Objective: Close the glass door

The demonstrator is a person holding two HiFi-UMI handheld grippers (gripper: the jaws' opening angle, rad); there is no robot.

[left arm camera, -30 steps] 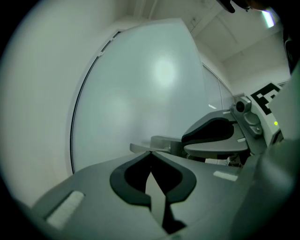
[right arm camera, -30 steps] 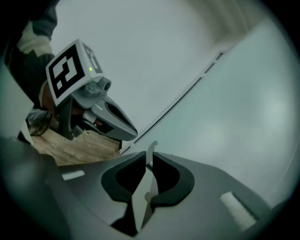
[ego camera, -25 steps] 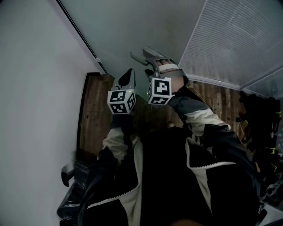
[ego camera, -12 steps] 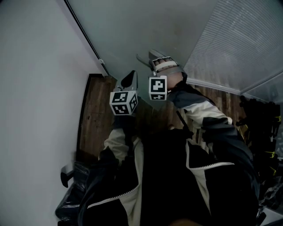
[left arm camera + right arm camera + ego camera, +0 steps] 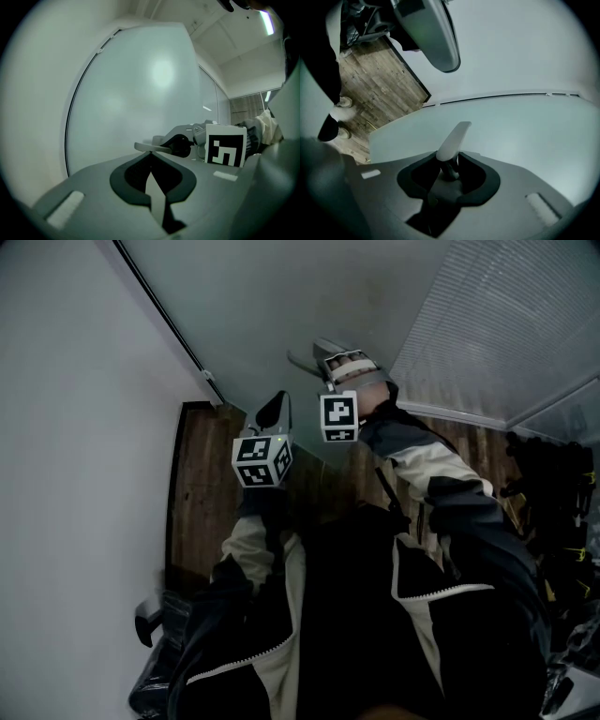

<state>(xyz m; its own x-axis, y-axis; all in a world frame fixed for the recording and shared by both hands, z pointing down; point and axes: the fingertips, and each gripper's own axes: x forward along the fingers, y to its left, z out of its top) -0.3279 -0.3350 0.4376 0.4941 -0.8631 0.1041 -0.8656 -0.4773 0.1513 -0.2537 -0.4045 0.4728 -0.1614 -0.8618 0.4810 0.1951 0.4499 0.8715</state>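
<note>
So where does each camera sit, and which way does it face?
Head view: on the person's head, facing down at the glass door and wood floor; shows jacket sleeves, left gripper, right gripper.
Left gripper view: on the left gripper, facing the door along its fingers; right gripper alongside.
Right gripper view: on the right gripper, whose empty fingers have just been closing; door, floor, left gripper above.
All three share the door.

Black jacket, cream sleeve panels, white zip trim.

The frosted, pale grey-green glass door stands upright, dark-edged.
</note>
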